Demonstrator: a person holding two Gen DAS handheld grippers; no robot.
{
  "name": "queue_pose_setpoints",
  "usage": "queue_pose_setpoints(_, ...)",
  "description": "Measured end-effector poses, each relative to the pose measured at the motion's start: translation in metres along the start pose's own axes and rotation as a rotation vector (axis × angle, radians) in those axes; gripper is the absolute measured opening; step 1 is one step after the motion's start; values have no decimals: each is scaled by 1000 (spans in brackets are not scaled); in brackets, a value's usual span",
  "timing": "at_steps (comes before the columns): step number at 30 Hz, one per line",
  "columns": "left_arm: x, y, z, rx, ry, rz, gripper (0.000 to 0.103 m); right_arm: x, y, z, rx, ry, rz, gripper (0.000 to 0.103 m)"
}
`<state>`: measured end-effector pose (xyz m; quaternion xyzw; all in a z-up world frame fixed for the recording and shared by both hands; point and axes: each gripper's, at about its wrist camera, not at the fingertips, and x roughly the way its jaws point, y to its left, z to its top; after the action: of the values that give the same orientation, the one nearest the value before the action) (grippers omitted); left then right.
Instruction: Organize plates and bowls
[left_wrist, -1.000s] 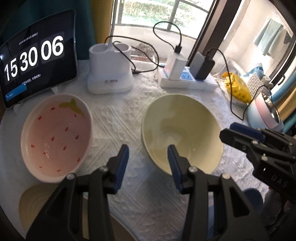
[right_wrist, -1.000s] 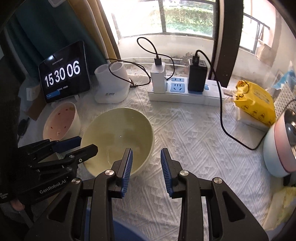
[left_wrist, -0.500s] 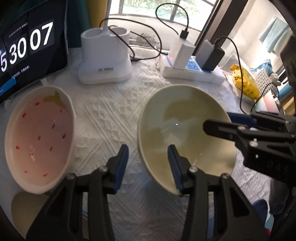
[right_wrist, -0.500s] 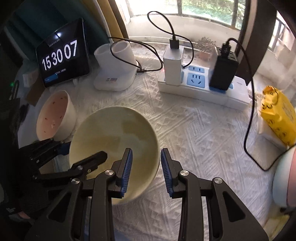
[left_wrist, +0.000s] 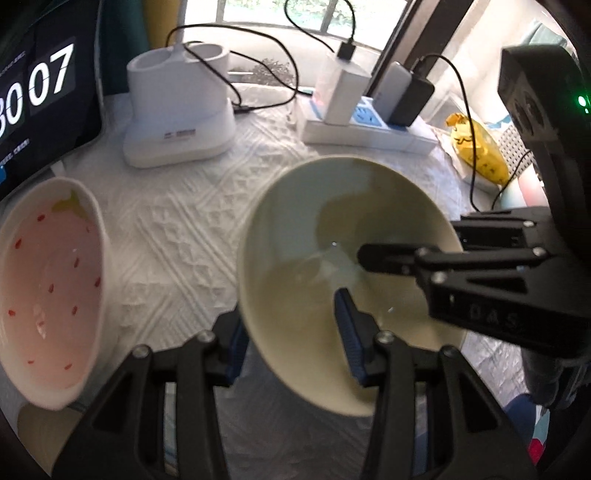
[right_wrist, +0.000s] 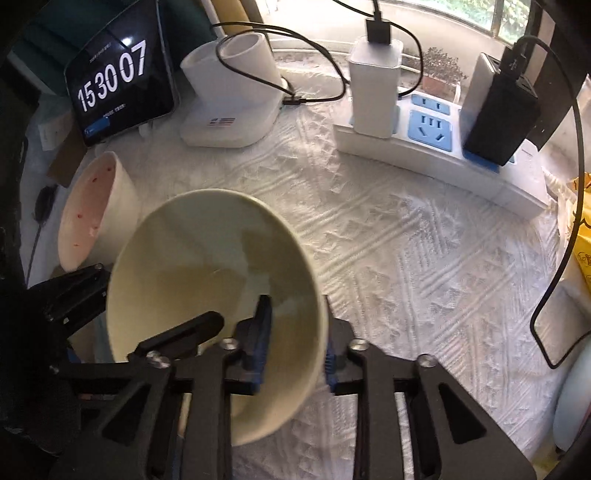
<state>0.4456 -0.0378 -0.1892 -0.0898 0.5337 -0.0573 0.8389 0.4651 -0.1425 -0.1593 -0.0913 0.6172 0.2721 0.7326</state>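
1. Bowls dominate a table laid with a white quilted cloth (right_wrist: 424, 258): a pale yellow bowl (left_wrist: 332, 229) sits near the middle, a pink strawberry-patterned bowl (left_wrist: 48, 280) to its left, well apart from it.

2. Both grippers straddle the yellow bowl's rim from opposite sides. The right gripper (right_wrist: 295, 343) has one finger inside the bowl and one outside its wall, and its jaws are closing on that wall; whether the pads already press on it cannot be told from either view.

3. The left gripper (left_wrist: 291, 332) likewise brackets the near rim, one blue pad inside and one outside, jaws partly parted with a visible gap around the wall, so it grips nothing yet.

4. A two-sided hold of this kind looks meant to steady a wide, smooth bowl for lifting, likely towards the pink bowl or the cream plate (left_wrist: 33, 424) peeking out at the lower left edge.

5. The yellow bowl is round, so it has no long axis; its mouth faces up and appears tipped somewhat towards the cameras, though the fisheye lens may exaggerate that.

6. Behind the bowls stand a tablet clock (right_wrist: 114, 77), a white charging stand (right_wrist: 229, 107) and a power strip (right_wrist: 436, 155) with plugged-in adapters, all clear of the grippers.
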Motion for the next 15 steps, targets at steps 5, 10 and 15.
queue_pose_setpoints(5, 3, 0, 1, 4, -2, 8, 44, 2, -2, -2, -15, -17, 9, 13)
queue_pose_setpoints(10, 4, 0, 1, -2, -3, 15, 40, -1, -3, -3, -17, -33, 2, 11)
queue_pose_setpoints(15, -2, 1, 0, -6, -24, 14, 40, -9, 3, -4, -32, -57, -27, 10)
